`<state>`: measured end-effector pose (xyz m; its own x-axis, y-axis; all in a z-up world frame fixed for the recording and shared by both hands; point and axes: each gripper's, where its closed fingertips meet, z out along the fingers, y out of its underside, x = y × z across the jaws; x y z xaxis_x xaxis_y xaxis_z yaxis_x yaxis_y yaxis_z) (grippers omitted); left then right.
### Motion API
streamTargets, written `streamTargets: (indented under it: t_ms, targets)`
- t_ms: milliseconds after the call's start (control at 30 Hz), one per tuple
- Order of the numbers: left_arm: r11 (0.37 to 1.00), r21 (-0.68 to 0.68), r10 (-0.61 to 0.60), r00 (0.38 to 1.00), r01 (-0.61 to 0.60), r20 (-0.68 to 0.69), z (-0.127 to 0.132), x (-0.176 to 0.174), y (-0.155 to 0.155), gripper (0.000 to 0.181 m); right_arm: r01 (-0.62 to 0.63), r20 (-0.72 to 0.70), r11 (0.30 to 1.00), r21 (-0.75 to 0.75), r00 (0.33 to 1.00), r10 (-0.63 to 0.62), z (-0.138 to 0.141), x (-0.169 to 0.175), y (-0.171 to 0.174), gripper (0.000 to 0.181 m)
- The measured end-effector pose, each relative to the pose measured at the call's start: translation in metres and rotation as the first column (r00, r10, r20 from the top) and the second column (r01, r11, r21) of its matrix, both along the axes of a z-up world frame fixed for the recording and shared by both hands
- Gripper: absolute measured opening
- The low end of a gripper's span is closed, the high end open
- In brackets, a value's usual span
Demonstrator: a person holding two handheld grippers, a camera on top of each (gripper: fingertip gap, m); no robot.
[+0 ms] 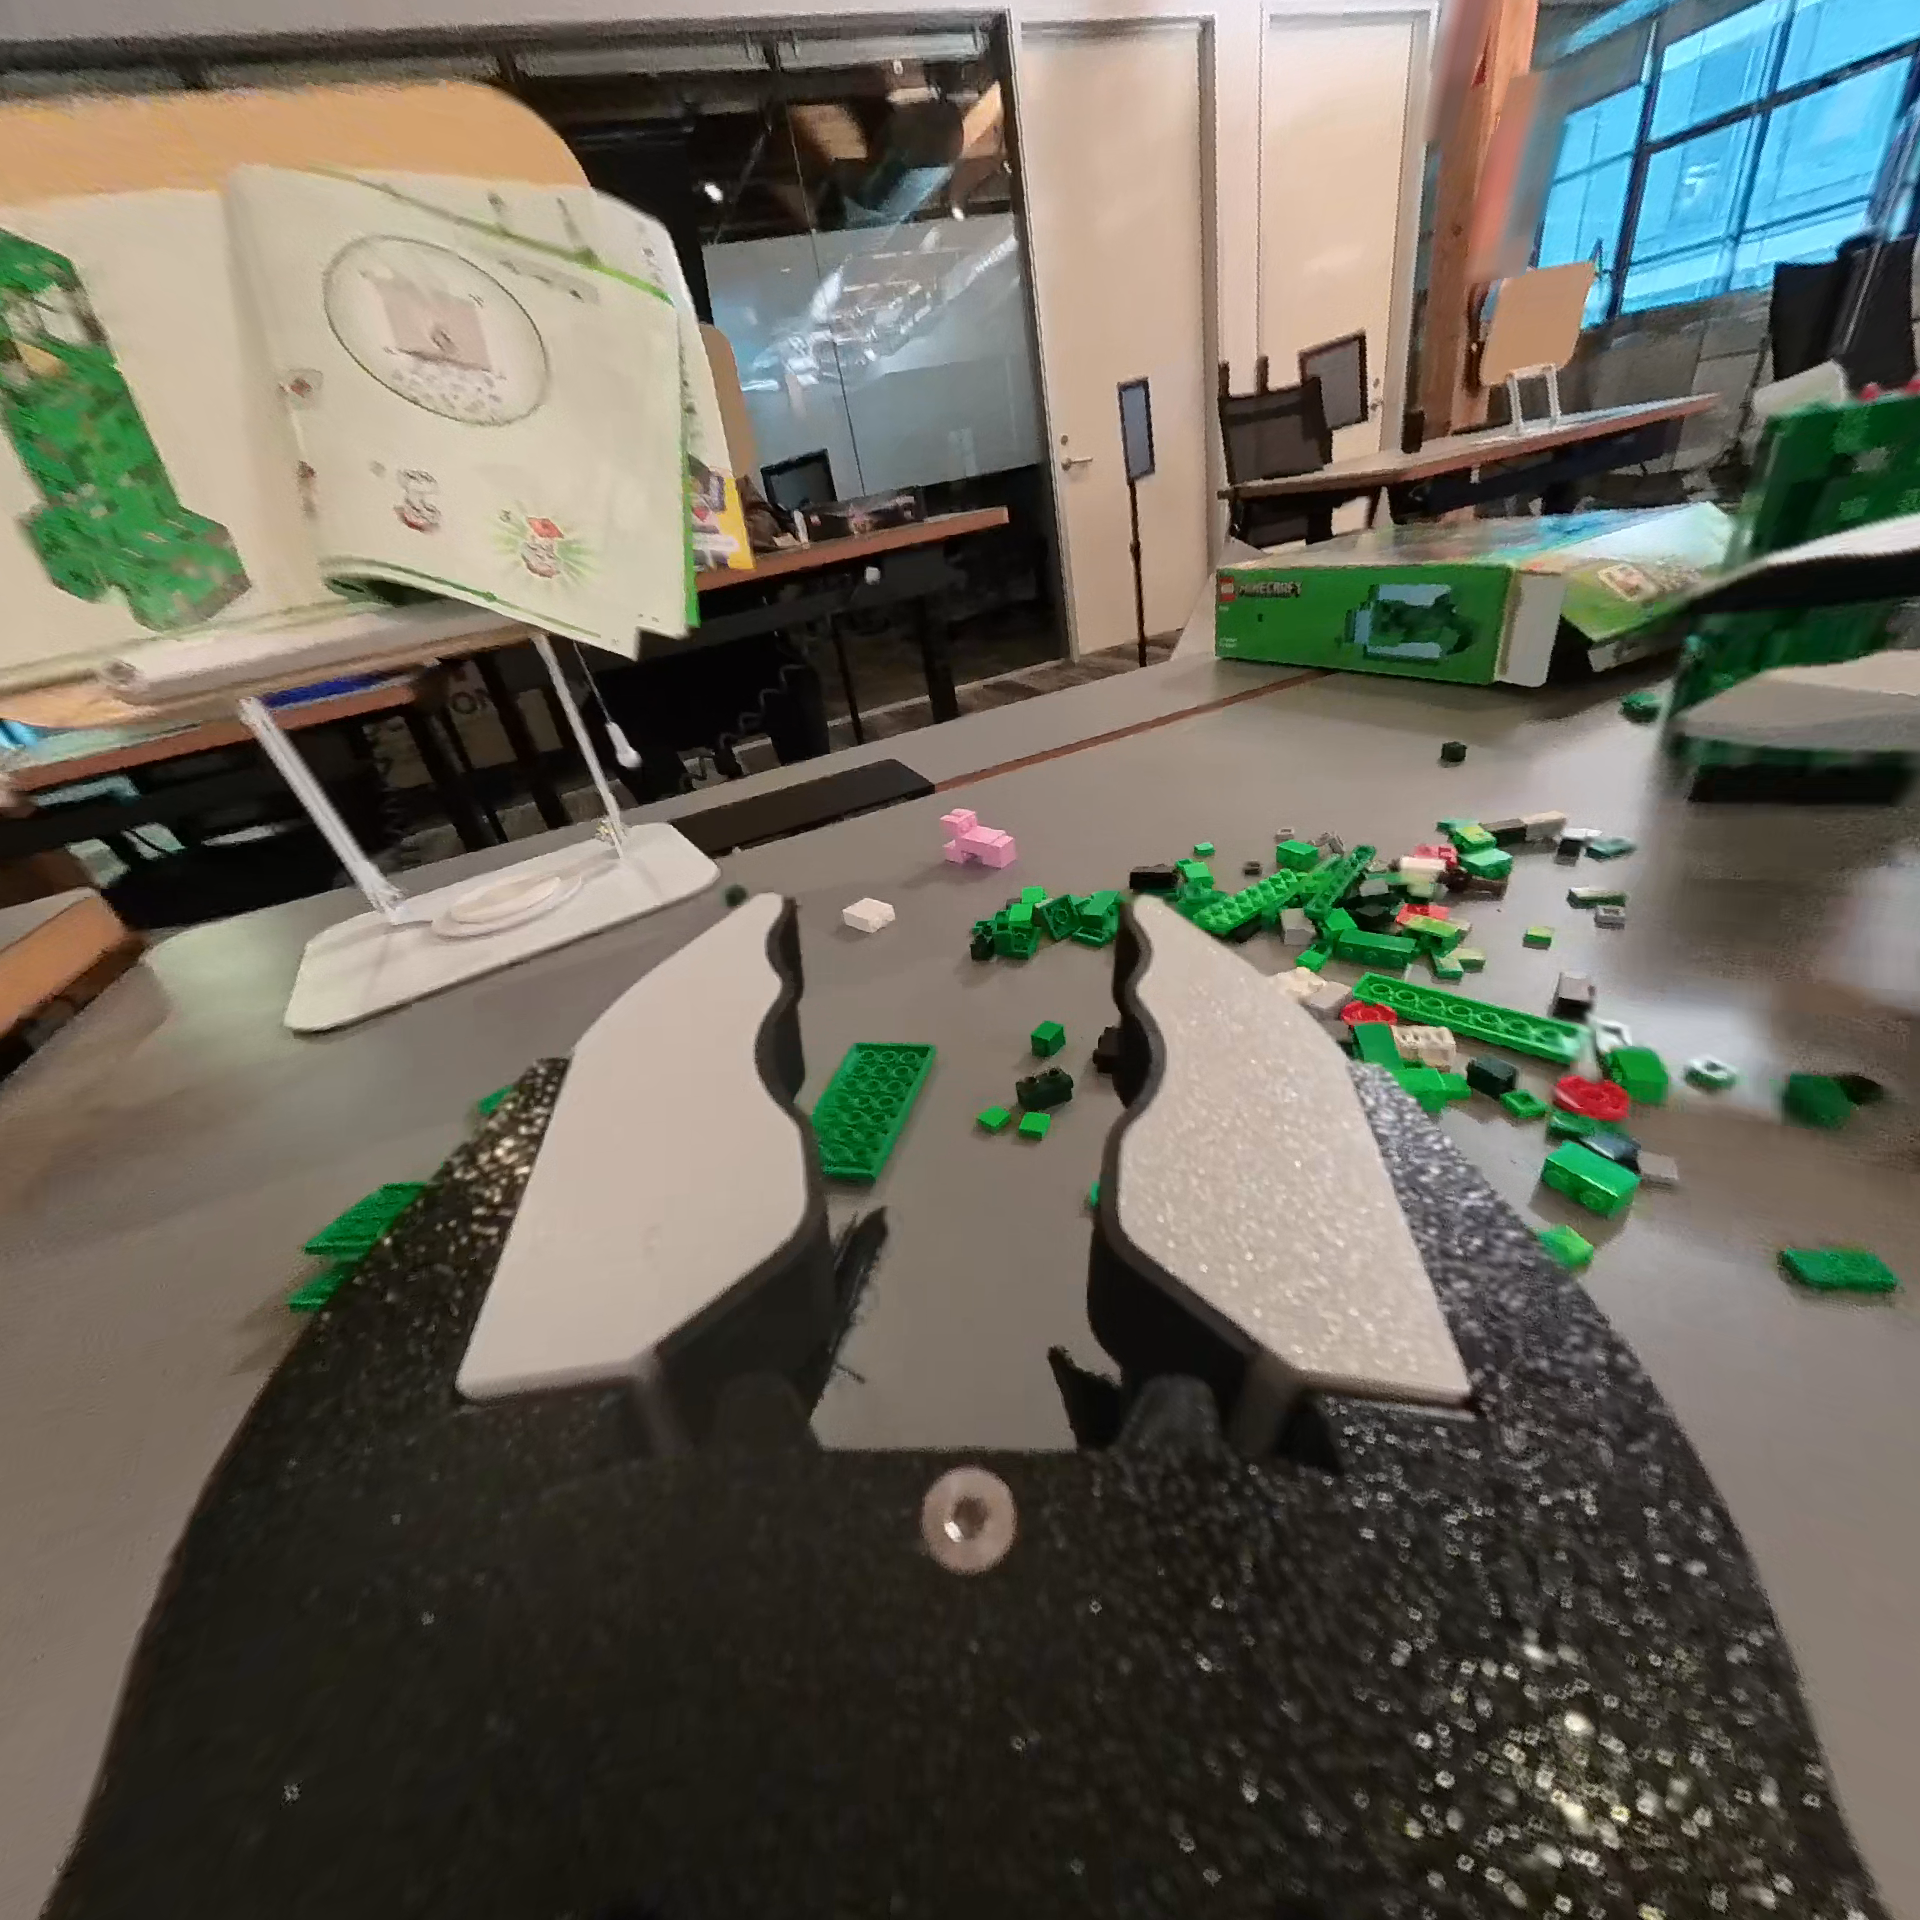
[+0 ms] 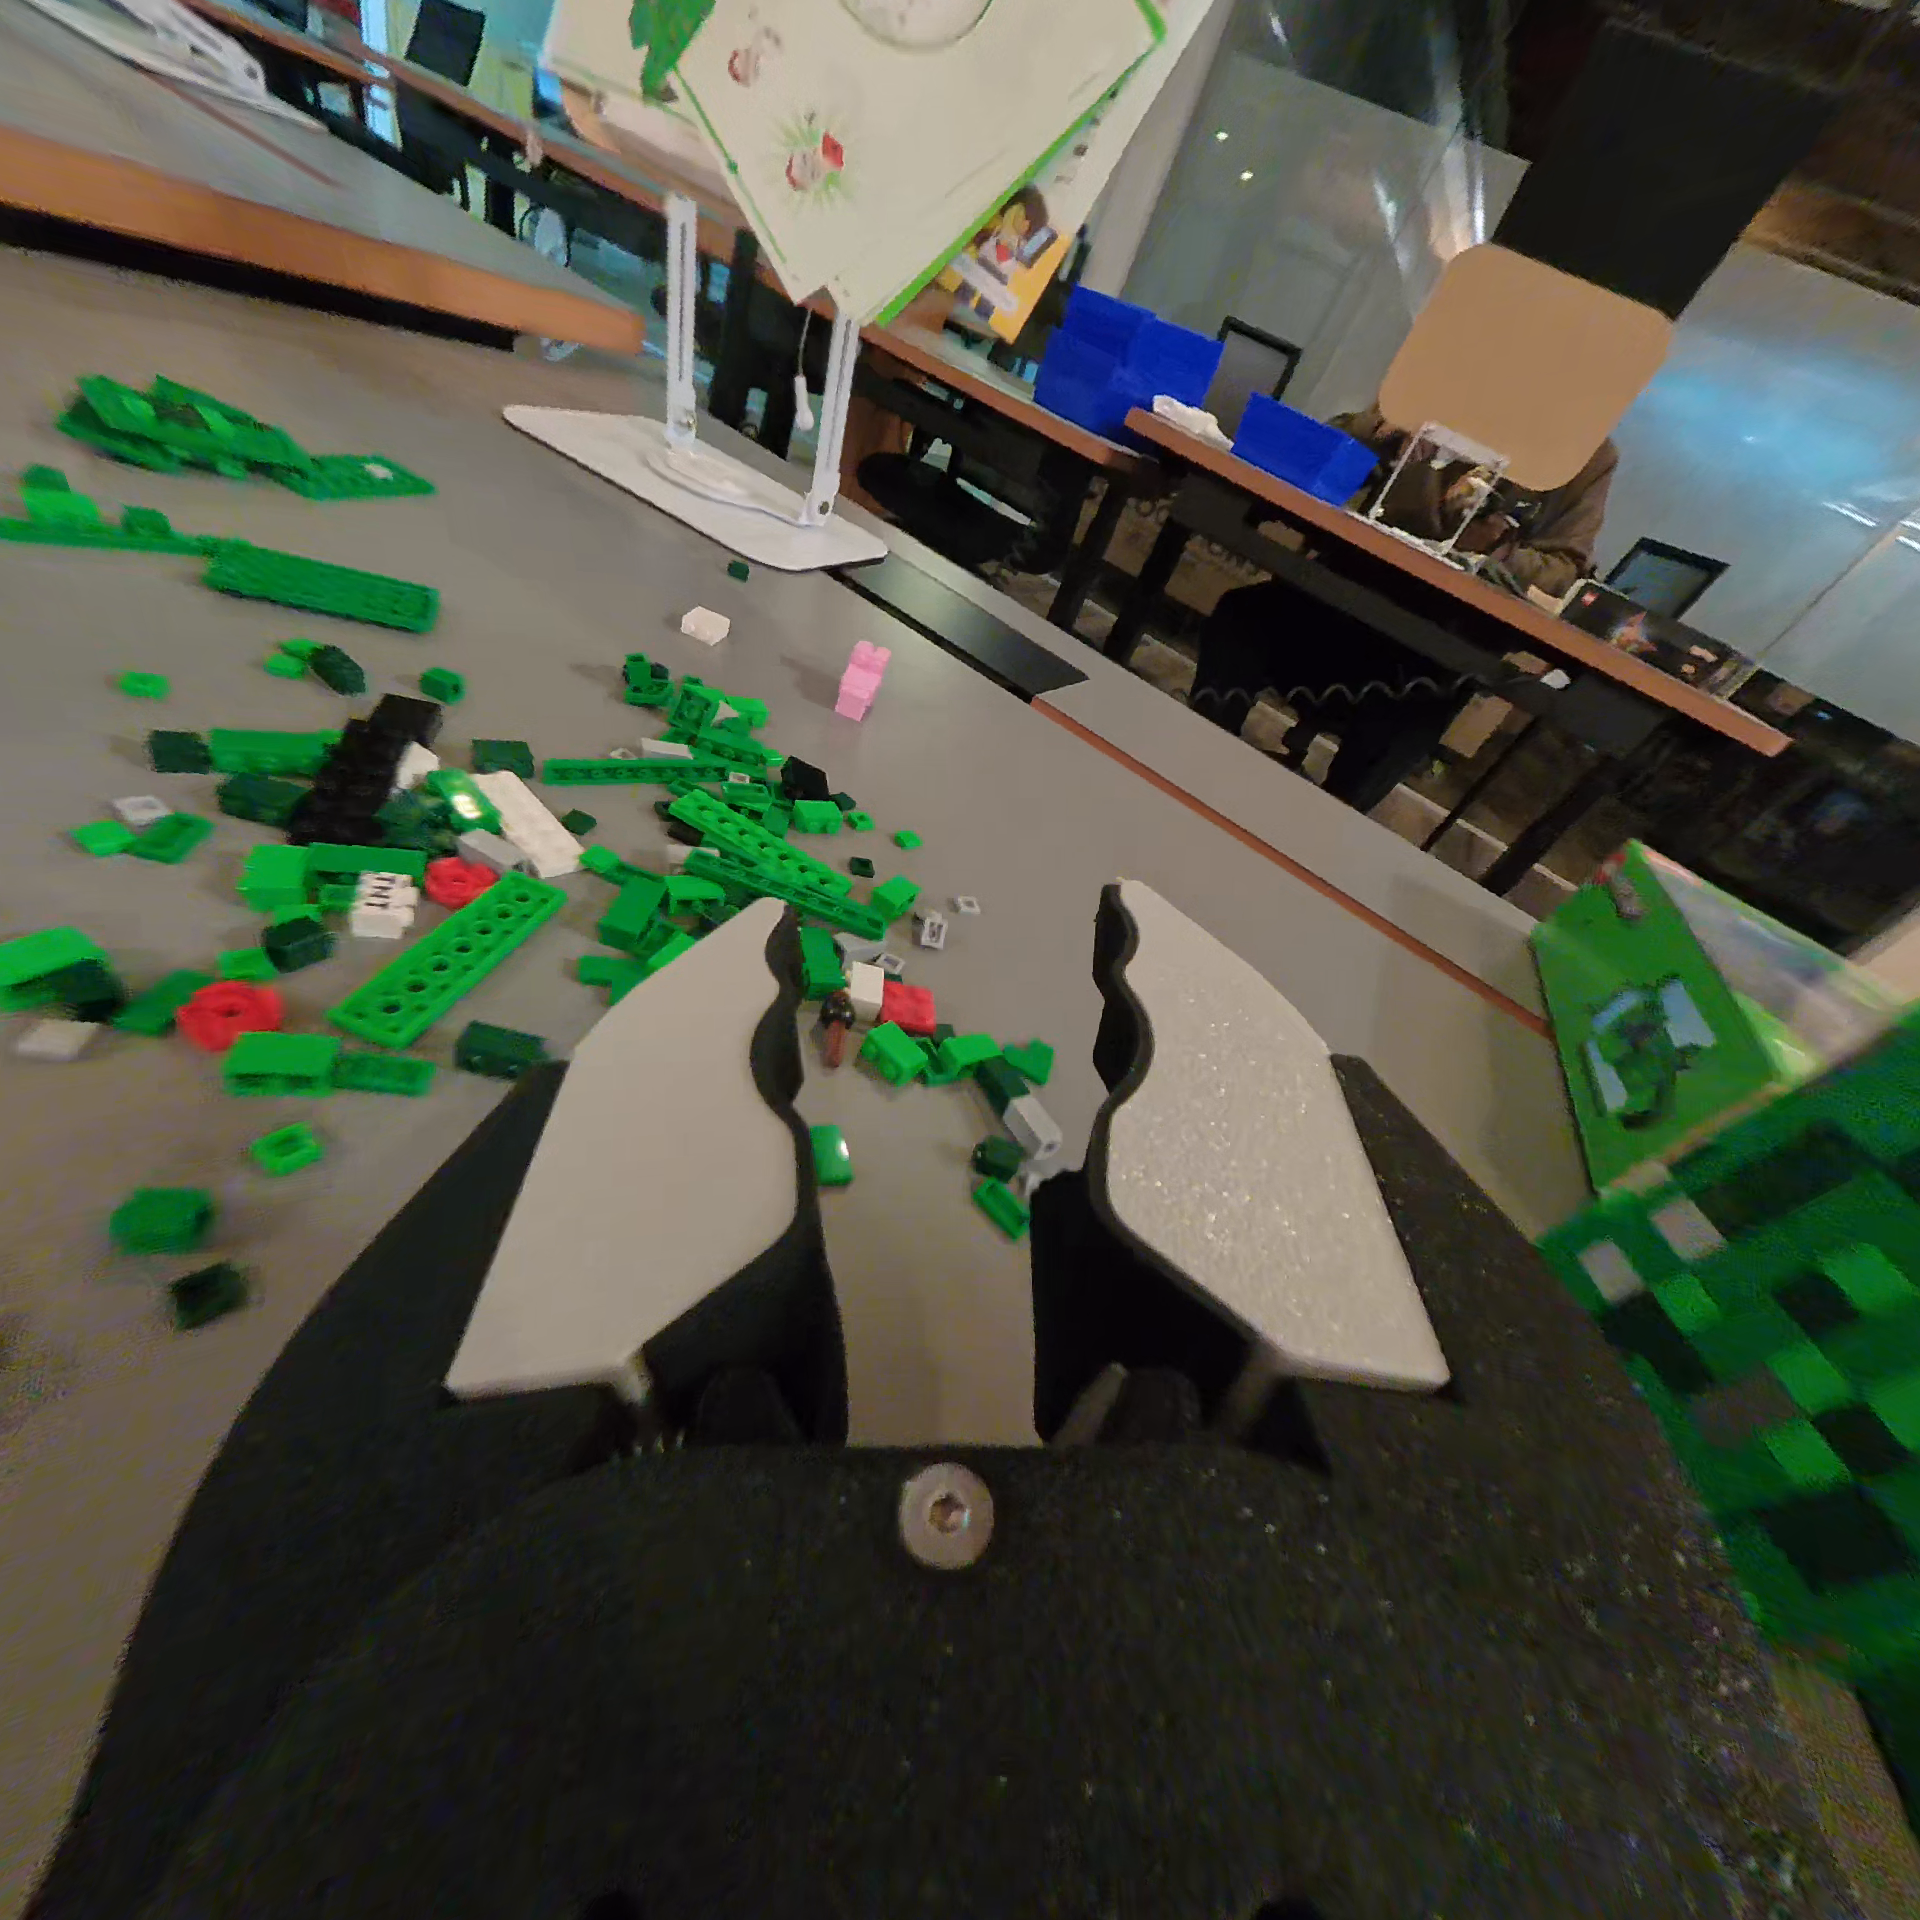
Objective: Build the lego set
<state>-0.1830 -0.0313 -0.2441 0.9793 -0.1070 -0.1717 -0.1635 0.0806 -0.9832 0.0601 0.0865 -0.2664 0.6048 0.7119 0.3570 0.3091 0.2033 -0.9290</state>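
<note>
Presently both tongs, left tongs (image 1: 956,935) and right tongs (image 2: 940,920), hang spread and empty; descend squarely onto one isolated green plate (image 1: 871,1110), avoiding the clutter.

We see mostly green bricks (image 2: 447,966) scattered on the grey table (image 2: 582,582). Among them lie red round pieces (image 2: 229,1013) and a pink figure (image 2: 862,681).

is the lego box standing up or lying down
Lying down: the green box rests flat on its broad face on the grey table, its end flap open.
</note>
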Motion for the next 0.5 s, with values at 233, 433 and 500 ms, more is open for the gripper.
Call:
streamTargets:
  t_ms: [233, 433, 500]
  targets:
    - [0.986, 0.158, 0.068, 0.991, -0.05, -0.113, 0.022, 0.006, -0.011, 0.056, -0.149, 0.141, 0.989, 0.001, 0.979, 0.147, 0.011, 0.041, -0.115, 0.049]
    - [0.992, 0.125, 0.023, 0.989, -0.004, -0.149, 0.016, 0.022, 0.001, 0.055, -0.399, 0.377, 0.842, -0.363, 0.763, 0.524, -0.101, 0.057, -0.27, 0.04]
    - [0.992, 0.121, 0.006, 0.986, 0.015, -0.166, 0.016, 0.026, 0.001, 0.054, -0.39, 0.471, 0.806, -0.446, 0.664, 0.581, -0.152, 0.057, -0.294, 0.043]
